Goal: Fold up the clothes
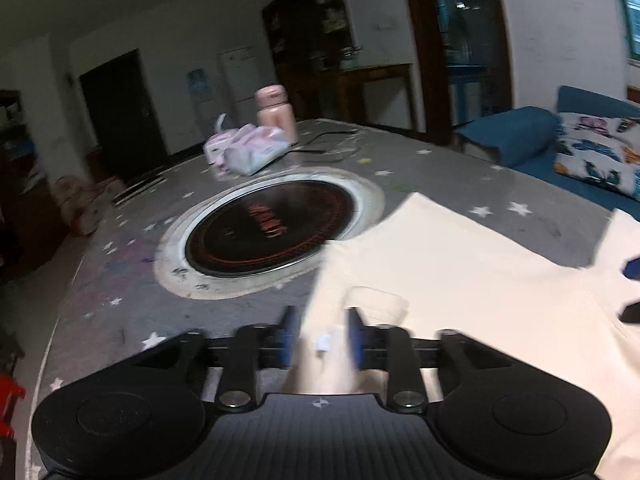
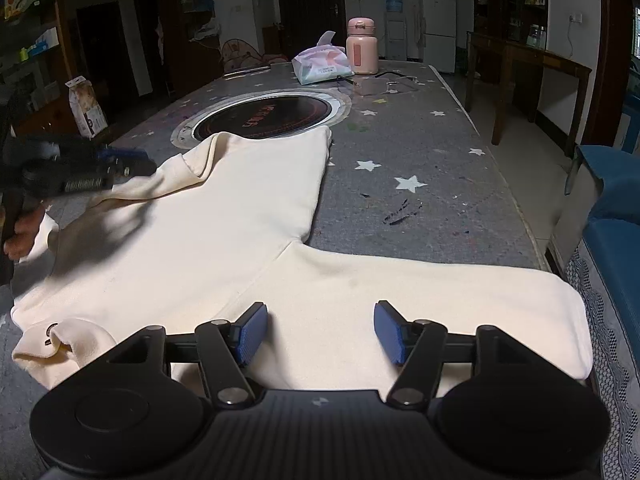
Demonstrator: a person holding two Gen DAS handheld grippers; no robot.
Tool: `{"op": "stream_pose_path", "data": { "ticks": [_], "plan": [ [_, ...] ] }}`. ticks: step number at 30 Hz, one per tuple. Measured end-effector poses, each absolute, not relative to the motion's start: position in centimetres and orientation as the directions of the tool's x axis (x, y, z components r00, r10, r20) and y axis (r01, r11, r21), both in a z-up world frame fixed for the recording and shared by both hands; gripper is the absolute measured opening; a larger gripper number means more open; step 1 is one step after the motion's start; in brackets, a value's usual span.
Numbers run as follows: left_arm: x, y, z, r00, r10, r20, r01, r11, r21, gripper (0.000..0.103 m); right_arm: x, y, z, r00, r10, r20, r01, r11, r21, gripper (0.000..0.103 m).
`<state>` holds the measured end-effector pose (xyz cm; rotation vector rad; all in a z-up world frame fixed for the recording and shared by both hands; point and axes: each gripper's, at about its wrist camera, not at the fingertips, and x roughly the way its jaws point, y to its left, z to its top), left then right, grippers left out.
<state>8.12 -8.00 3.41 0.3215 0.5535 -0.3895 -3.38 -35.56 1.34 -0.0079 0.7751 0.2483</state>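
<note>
A cream top [image 2: 224, 216] lies spread on the bench [image 2: 420, 184], its body running away from the near edge toward the round hob [image 2: 264, 114], so the long axis points up the bench; one sleeve [image 2: 440, 292] stretches sideways along the near edge toward the blue sofa [image 2: 616, 240]. The collar end [image 2: 60, 336], with a small button showing, sits at the near left.

The left gripper [image 1: 322, 334] has a bunched fold of cream cloth between its blue pads, at the garment's left side where the fabric is already turned over. The view there is blurred, and I cannot tell whether the pads press on it or stand slack. The right gripper [image 2: 320, 332] hovers low over the sleeve, jaws standing wide apart, gripping nothing.

To do this step well, I would say the left should pinch the edge cleanly, both layers together, and carry the fold straight across parallel to the body's long axis, so the side lands square. The right looks well placed to take the sleeve at its hem and lay it inward over the body. Keeping the cloth low against the bench should stop it dragging toward the hob or skewing the far hem [image 2: 326, 136].
</note>
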Motion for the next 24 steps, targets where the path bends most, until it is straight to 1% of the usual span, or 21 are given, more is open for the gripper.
{"op": "stream_pose_path", "data": {
  "ticks": [5,6,7,8,9,11,13,18,20,21,22,24],
  "plan": [
    [8.4,-9.6,2.6,0.756,-0.295,-0.585,0.5,0.836,0.225,0.045,-3.4,-35.5,1.3,0.687,0.219,-0.693,-0.223,0.971,0.086,0.063],
    [8.6,-9.7,2.3,0.754,-0.293,-0.589,0.502,0.834,0.228,0.035,-3.4,-35.5,1.3,0.686,0.219,-0.693,-0.223,0.971,0.086,0.063],
    [8.7,-9.9,2.1,0.751,-0.29,-0.593,0.504,0.832,0.231,0.028,-3.4,-35.5,1.3,0.686,0.219,-0.694,-0.224,0.971,0.086,0.063],
    [8.9,-10.1,1.8,0.749,-0.288,-0.596,0.506,0.83,0.234,0.017,-3.3,-35.5,1.3,0.685,0.219,-0.695,-0.224,0.971,0.085,0.063],
    [9.1,-10.1,1.8,0.756,-0.279,-0.592,0.495,0.836,0.238,0.011,-3.3,-35.5,1.3,0.685,0.219,-0.695,-0.224,0.971,0.085,0.063],
    [9.5,-9.5,2.1,0.784,-0.249,-0.568,0.452,0.857,0.248,0.008,-3.3,-35.5,1.3,0.684,0.219,-0.696,-0.224,0.971,0.085,0.063],
    [10.1,-8.8,2.4,0.814,-0.205,-0.544,0.396,0.881,0.259,0.006,-3.3,-35.5,1.3,0.683,0.219,-0.697,-0.224,0.971,0.086,0.063],
    [13.2,-6.0,2.6,0.861,-0.027,-0.509,0.204,0.933,0.296,0.006,-3.3,-35.4,1.3,0.683,0.218,-0.697,-0.222,0.971,0.086,0.064],
    [14.5,-4.7,2.2,0.844,0.008,-0.536,0.17,0.945,0.281,0.006,-3.3,-35.4,1.3,0.682,0.218,-0.698,-0.223,0.971,0.086,0.065],
    [15.0,-4.2,1.9,0.83,0.006,-0.557,0.168,0.951,0.261,0.01,-3.3,-35.4,1.3,0.681,0.218,-0.699,-0.224,0.971,0.085,0.065],
    [15.4,-3.8,1.6,0.82,0.009,-0.572,0.163,0.955,0.248,0.01,-3.2,-35.4,1.3,0.681,0.218,-0.699,-0.224,0.971,0.084,0.065],
    [15.6,-3.3,1.1,0.813,0.025,-0.582,0.15,0.956,0.251,0.017,-3.2,-35.3,1.3,0.68,0.217,-0.7,-0.225,0.971,0.082,0.066]
  ]
}}
